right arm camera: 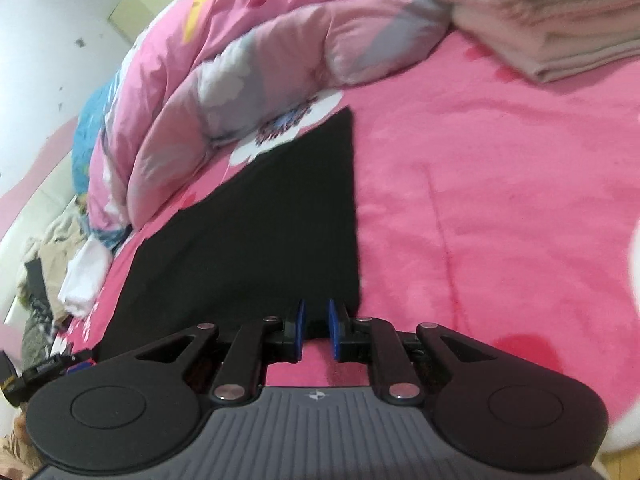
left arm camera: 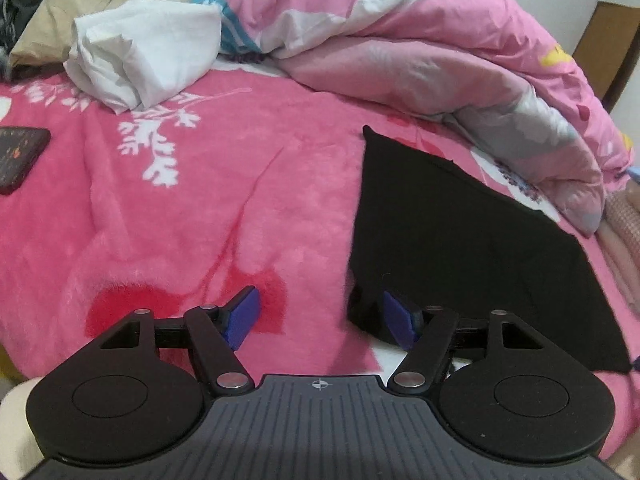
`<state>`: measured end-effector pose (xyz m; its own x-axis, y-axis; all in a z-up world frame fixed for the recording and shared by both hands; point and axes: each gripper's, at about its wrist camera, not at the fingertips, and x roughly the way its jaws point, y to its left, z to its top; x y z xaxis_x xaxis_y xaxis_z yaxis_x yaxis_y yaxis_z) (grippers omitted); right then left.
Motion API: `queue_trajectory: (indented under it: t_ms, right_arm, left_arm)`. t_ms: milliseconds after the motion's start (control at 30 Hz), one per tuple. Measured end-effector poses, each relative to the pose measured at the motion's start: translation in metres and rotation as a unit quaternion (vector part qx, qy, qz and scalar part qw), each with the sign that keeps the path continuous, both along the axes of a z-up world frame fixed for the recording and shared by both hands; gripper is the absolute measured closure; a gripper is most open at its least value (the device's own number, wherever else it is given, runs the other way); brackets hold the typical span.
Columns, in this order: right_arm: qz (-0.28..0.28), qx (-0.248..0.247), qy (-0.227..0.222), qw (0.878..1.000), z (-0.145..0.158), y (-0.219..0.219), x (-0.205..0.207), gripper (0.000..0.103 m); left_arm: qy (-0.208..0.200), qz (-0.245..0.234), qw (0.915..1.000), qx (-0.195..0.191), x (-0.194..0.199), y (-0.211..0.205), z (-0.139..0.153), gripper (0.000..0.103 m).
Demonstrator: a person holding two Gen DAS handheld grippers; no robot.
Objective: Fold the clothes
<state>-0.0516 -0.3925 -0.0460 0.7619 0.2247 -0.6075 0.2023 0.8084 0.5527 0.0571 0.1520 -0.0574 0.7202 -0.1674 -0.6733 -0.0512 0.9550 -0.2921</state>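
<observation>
So the black garment is lying flat on the pink fleece blanket that covers the bed, folded into a rough wedge with one pointed corner aimed away from both tongs, toward the bunched-up pink quilt.

Left tongs: wide open, nothing between the blue pads. The near left corner of the black garment bunches up right at the right-hand pad, which sits over that thick edge. The left-hand pad is over bare blanket. I can't honestly say whether that pad is touching the cloth or just hovering above it.

Right tongs: nearly closed, only a narrow gap between the pads. They sit right at the near right corner of the black garment, with the hem running across just ahead of the tips. The frame is a bit smeary there, so whether a bit of fabric is actually pinched is hard to tell. It looks more like pink blanket showing in the gap.

Other stuff around: a crumpled white cloth well ahead and to the left of the left tongs, a dark phone far off to their left, and a folded beige-pink towel way ahead and to the right of the right tongs, next to the quilt.
</observation>
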Motion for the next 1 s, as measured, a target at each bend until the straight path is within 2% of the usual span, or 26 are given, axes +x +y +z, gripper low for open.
queue_trajectory:
  t_ms: [33, 100, 167, 267, 400, 500, 600, 700, 833, 900, 1000]
  right_arm:
    - [-0.006, 0.001, -0.005, 1.0, 0.002, 0.001, -0.002, 0.089]
    - [-0.003, 0.01, -0.016, 1.0, 0.005, 0.008, -0.001, 0.089]
    - [0.022, 0.009, -0.025, 0.999, 0.009, 0.023, 0.009, 0.089]
    - [0.093, 0.006, -0.037, 0.995, 0.013, 0.059, 0.036, 0.089]
    - [0.187, -0.008, -0.052, 0.981, 0.011, 0.114, 0.078, 0.089]
    - [0.228, -0.024, -0.064, 0.971, 0.006, 0.143, 0.099, 0.089]
    - [0.241, -0.025, -0.045, 0.969, -0.01, 0.156, 0.106, 0.089]
    - [0.253, -0.034, -0.011, 0.967, -0.027, 0.156, 0.098, 0.09]
    - [0.276, -0.051, -0.004, 0.96, -0.012, 0.151, 0.082, 0.089]
    - [0.286, -0.057, -0.006, 0.956, 0.0, 0.153, 0.084, 0.089]
    - [0.299, -0.05, -0.035, 0.952, 0.011, 0.165, 0.103, 0.089]
  left_arm:
    - [-0.001, -0.001, 0.9999, 0.013, 0.0, -0.001, -0.001, 0.043]
    - [-0.005, -0.003, 0.9993, 0.038, -0.003, -0.004, -0.003, 0.045]
    - [-0.008, 0.001, 0.999, 0.043, -0.005, -0.002, -0.004, 0.045]
    - [-0.01, 0.012, 0.9986, 0.05, -0.008, 0.001, -0.001, 0.047]
    - [-0.019, 0.036, 0.9959, 0.081, -0.014, 0.007, 0.006, 0.047]
    - [-0.041, 0.043, 0.996, 0.067, -0.017, 0.014, 0.014, 0.045]
    - [-0.072, 0.029, 0.9957, 0.05, -0.012, 0.011, 0.023, 0.042]
    - [-0.096, -0.003, 0.9936, 0.06, 0.001, -0.007, 0.024, 0.039]
    - [-0.103, -0.017, 0.9903, 0.091, 0.021, -0.025, 0.008, 0.039]
    - [-0.097, -0.015, 0.991, 0.091, 0.026, -0.025, -0.001, 0.039]
    - [-0.083, 0.0, 0.9928, 0.086, 0.028, -0.018, -0.013, 0.039]
